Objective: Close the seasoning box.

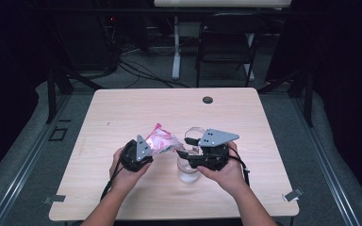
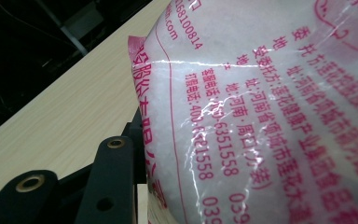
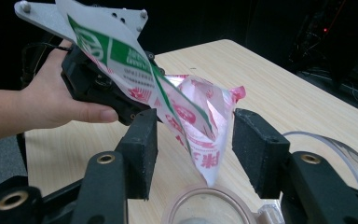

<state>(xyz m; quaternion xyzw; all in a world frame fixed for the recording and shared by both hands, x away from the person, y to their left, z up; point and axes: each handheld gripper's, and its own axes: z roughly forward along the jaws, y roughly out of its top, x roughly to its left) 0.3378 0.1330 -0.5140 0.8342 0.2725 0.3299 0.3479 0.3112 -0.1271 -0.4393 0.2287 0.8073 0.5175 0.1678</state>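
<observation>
A white plastic bag [image 1: 162, 140] with pink print, holding white grains, hangs tilted above the table with my left gripper [image 1: 155, 149] shut on its lower part. In the left gripper view the bag [image 2: 270, 112] presses against the one black finger [image 2: 114, 182] that shows. My right gripper [image 3: 196, 149] stands open on either side of the bag's drooping open corner [image 3: 209, 135], its pads not touching the plastic. Directly beneath that corner is the mouth of a clear glass jar [image 3: 205, 198], which stands on the table under the right gripper [image 1: 183, 151].
The jar's clear hinged lid [image 3: 335, 154] lies tipped back to the right. A light wooden table [image 1: 122, 113] has a dark round grommet [image 1: 208, 100] near its far edge. A black chair [image 1: 226, 42] and cables sit on the floor beyond.
</observation>
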